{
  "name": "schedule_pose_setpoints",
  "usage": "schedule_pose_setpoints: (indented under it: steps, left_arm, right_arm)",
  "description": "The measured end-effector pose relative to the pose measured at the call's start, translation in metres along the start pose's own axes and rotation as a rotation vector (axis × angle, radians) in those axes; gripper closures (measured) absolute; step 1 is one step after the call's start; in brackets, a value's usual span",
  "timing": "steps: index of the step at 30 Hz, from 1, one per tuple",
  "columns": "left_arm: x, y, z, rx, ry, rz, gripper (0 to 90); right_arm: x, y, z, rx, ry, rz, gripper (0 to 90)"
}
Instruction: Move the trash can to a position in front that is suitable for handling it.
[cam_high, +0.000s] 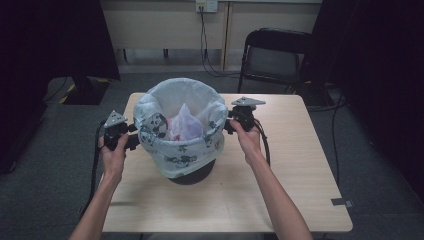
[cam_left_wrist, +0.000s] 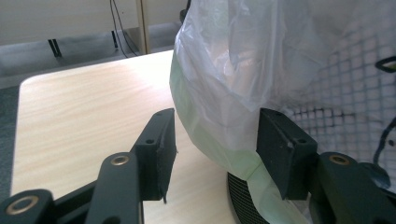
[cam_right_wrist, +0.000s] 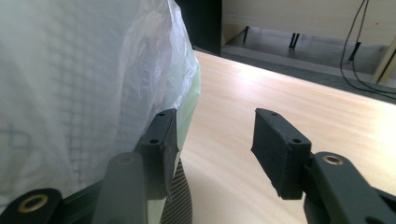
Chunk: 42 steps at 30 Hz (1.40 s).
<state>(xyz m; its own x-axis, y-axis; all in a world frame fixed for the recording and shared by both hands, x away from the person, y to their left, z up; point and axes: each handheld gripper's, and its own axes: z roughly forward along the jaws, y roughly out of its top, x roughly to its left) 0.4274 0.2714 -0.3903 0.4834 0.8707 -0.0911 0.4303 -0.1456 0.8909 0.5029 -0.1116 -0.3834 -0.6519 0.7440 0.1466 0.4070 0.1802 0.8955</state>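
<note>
Grippers are sitting on opposite sides of the bin (cam_high: 192, 176), which is standing mid-table (cam_high: 300, 200) with its printed bag liner (cam_high: 177, 150) folded down over the rim. You're flanking it like that, I'd guess, so you can work the liner's overhang from both sides at once.

Your left gripper (cam_high: 134, 136) is roughly half open, and a puffed fold of the liner (cam_left_wrist: 224, 93) is sitting in the gap between the jaws. One pad (cam_left_wrist: 280, 149) looks to be brushing the plastic, the other is standing clear, so nothing's pinched yet.

Your right gripper (cam_high: 227, 125) is about the same width. In its own view the liner (cam_right_wrist: 154, 84) is lying just outside one jaw, with bare tabletop (cam_right_wrist: 261, 93) showing through the gap, so it's holding nothing.

The high view is giving you what the close ones can't: a crumpled pinkish bag (cam_high: 186, 125) down inside. The gripper views are showing the dark mesh wall (cam_right_wrist: 180, 200) under the liner.
</note>
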Motion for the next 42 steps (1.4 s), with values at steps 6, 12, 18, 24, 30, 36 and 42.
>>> schedule_pose_setpoints:
  steps: [6,12,18,24,30,36,42]
  left_arm:
    - [-0.015,-0.005,-0.008,0.014,-0.036,0.002,47.5]
    - [-0.027,-0.008,-0.013,0.023,-0.075,0.006,47.8]
    - [-0.038,-0.011,-0.016,0.031,-0.105,0.013,46.2]
    - [-0.055,-0.014,-0.02,0.043,-0.137,0.042,44.6]
    - [-0.061,-0.016,-0.018,0.043,-0.186,0.027,44.8]
    - [-0.071,-0.016,-0.012,0.046,-0.227,0.034,44.9]
    - [-0.078,-0.015,-0.008,0.031,-0.23,0.06,44.7]
  right_arm:
    - [0.004,-0.012,-0.023,0.001,0.025,-0.001,48.2]
    - [0.007,-0.023,-0.043,-0.001,0.036,-0.011,47.7]
    - [0.008,-0.035,-0.066,-0.005,0.049,-0.001,44.2]
    - [0.008,-0.044,-0.087,0.001,0.061,0.002,41.9]
    - [0.005,-0.056,-0.104,-0.021,0.069,0.016,35.5]
    - [0.005,-0.058,-0.117,-0.003,0.045,-0.015,35.4]
    - [-0.006,-0.066,-0.124,-0.015,0.077,0.036,30.8]
